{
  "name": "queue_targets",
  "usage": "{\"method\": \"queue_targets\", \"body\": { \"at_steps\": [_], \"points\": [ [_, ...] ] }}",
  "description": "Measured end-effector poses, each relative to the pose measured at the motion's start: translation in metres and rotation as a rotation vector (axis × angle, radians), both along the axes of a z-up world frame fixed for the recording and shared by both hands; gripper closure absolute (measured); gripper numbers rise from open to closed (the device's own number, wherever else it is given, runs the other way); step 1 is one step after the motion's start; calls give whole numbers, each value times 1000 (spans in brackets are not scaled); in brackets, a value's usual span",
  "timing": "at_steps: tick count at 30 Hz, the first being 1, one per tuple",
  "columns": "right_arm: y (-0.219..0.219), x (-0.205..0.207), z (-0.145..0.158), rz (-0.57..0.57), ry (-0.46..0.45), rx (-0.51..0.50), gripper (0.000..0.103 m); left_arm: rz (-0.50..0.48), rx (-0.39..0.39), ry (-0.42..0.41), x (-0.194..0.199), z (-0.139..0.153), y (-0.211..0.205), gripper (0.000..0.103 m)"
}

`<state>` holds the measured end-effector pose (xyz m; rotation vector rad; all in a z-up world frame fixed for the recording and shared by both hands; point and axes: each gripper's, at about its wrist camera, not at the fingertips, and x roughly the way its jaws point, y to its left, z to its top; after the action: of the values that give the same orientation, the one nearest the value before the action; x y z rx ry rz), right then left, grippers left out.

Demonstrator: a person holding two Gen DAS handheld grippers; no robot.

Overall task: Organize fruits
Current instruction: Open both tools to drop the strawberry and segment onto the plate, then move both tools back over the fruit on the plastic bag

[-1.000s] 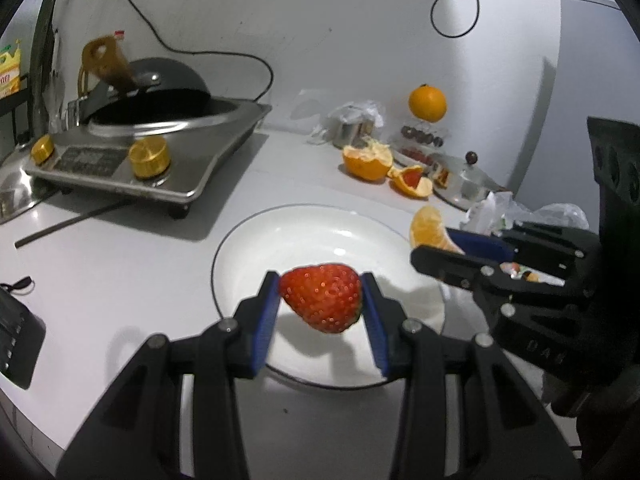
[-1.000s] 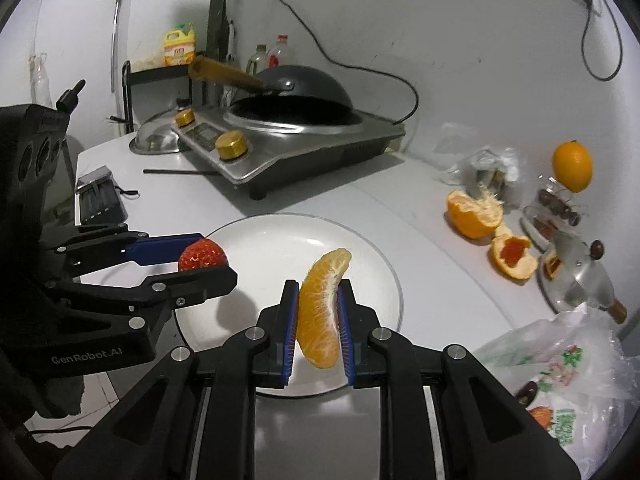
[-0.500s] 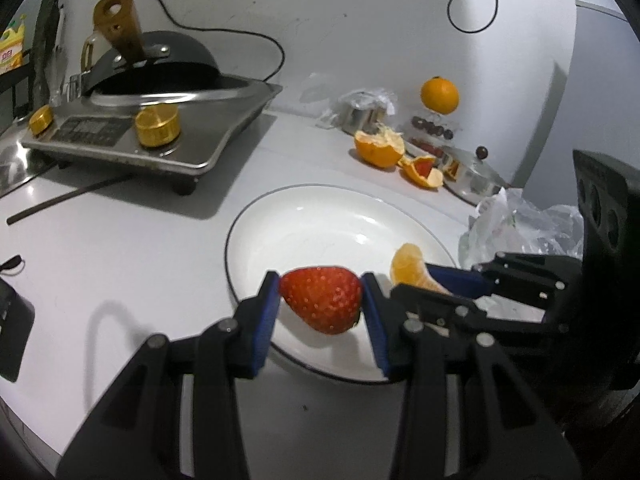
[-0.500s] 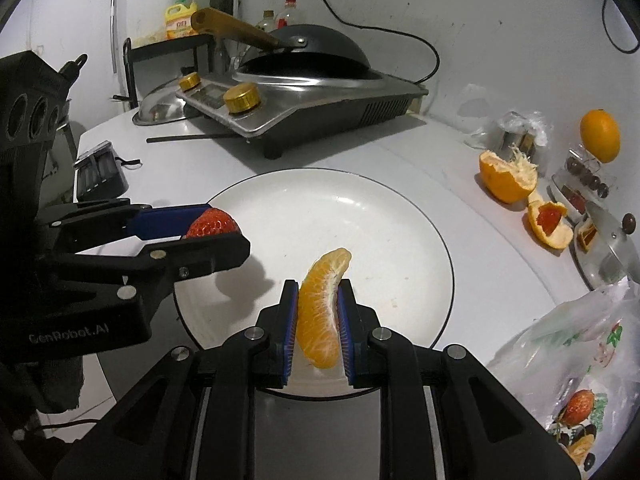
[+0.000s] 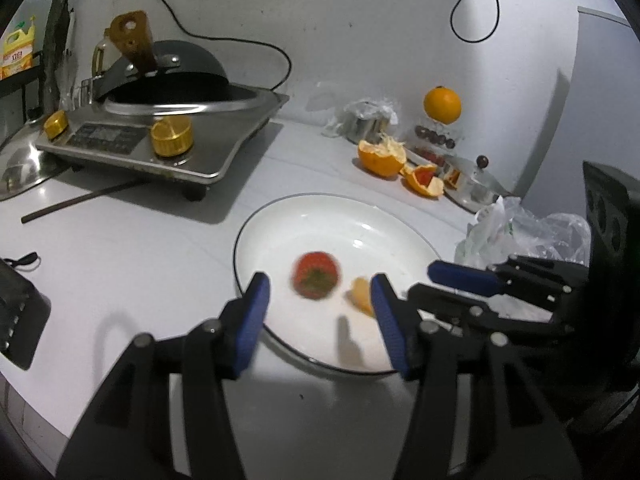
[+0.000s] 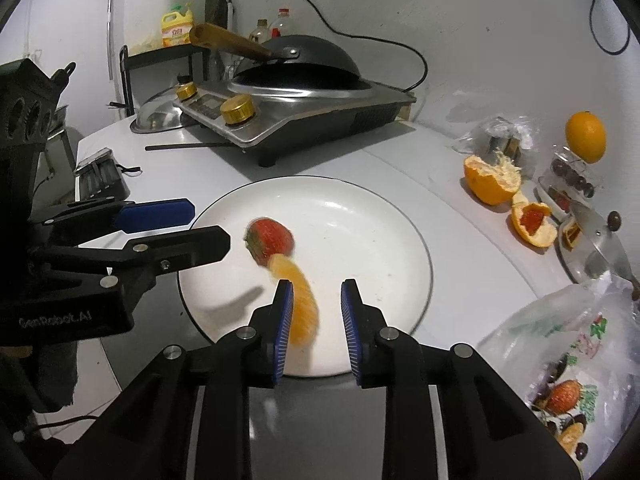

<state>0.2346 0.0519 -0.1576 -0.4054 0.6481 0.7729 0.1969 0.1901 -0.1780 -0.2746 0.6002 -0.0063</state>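
A white plate (image 5: 340, 220) (image 6: 352, 232) lies on the white counter. In the left wrist view my left gripper (image 5: 319, 284) hangs over its near rim with the jaws opening. The red strawberry (image 5: 316, 276) (image 6: 270, 240) is blurred and free of both pads, down on the plate. My right gripper (image 6: 317, 288) is also opening. The orange segment (image 6: 300, 304) (image 5: 362, 294) leans against the left pad only, its tip by the strawberry. Each gripper shows in the other's view, the right gripper (image 5: 424, 282) and the left gripper (image 6: 210, 224), flanking the plate.
A steel cooker (image 6: 288, 120) with a black wok stands behind the plate, a dark stick (image 5: 80, 200) in front of it. Orange peels (image 6: 492, 180), a whole orange (image 6: 586, 138) and a pot lid (image 6: 596, 244) sit at the right. A plastic bag (image 6: 560, 360) of fruit lies near right.
Both grippers have gone from shut to open. The strawberry has left the left pads and the orange segment has slipped down from the right pads onto the plate.
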Motion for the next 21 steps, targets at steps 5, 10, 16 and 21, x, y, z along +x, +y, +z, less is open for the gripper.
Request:
{"method": "queue_targets", "body": {
  "at_steps": [5, 10, 16, 21],
  "points": [
    [-15, -6, 9, -17, -21, 14, 77, 0, 14, -9, -4, 6, -9, 48],
    [-33, -12, 16, -36, -34, 30, 77, -11, 31, -16, -9, 12, -24, 48],
    [-54, -19, 24, -53, -51, 49, 76, -19, 42, -24, -12, 20, -43, 36],
    [-77, -22, 29, -81, -63, 65, 76, -33, 60, -35, -15, 27, -60, 35]
  ]
}}
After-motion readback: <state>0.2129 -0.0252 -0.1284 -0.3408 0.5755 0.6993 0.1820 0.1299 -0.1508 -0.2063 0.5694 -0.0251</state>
